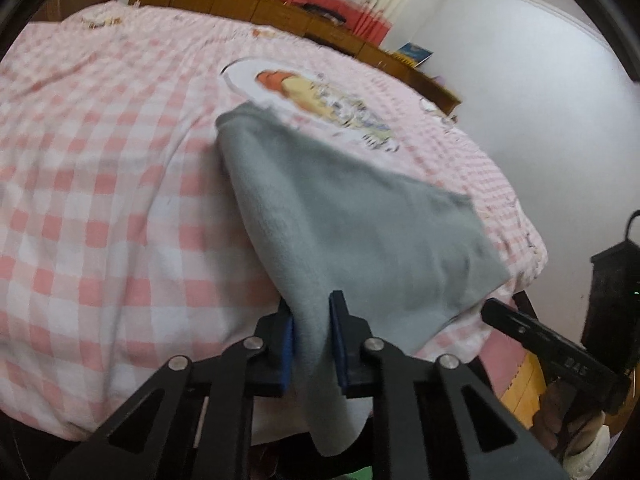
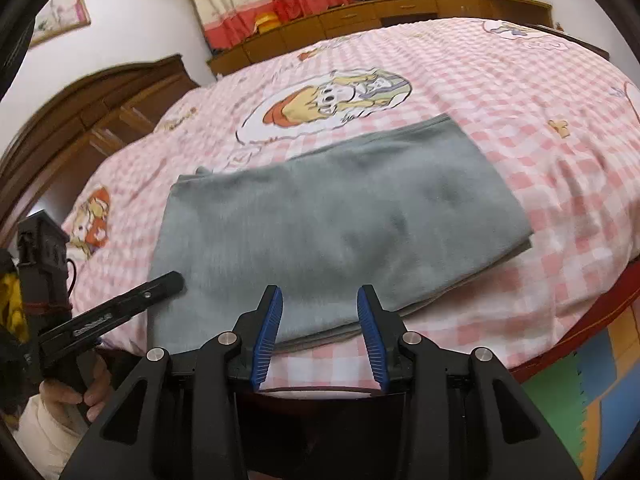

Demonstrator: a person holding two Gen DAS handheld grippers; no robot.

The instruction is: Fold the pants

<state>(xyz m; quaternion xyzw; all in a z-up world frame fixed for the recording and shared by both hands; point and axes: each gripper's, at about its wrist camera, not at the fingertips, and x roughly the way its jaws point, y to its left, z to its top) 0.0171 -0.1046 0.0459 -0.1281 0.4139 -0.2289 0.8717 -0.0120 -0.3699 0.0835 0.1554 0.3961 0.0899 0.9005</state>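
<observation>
Gray pants (image 2: pixel 340 220) folded into a flat rectangle on the pink checked bed (image 2: pixel 540 128), near its front edge, just below a cartoon print (image 2: pixel 324 104). Left hand-held gripper (image 1: pixel 312 344) clamped on a corner of the gray cloth, lifting it off the sheet. Right hand-held gripper (image 2: pixel 320 328) spread apart over the near edge, gripping nothing.

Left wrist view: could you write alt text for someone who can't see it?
The left gripper pinches a corner of the grey pants, lifting it off a pink checked bedspread. A cartoon print lies beyond.
</observation>
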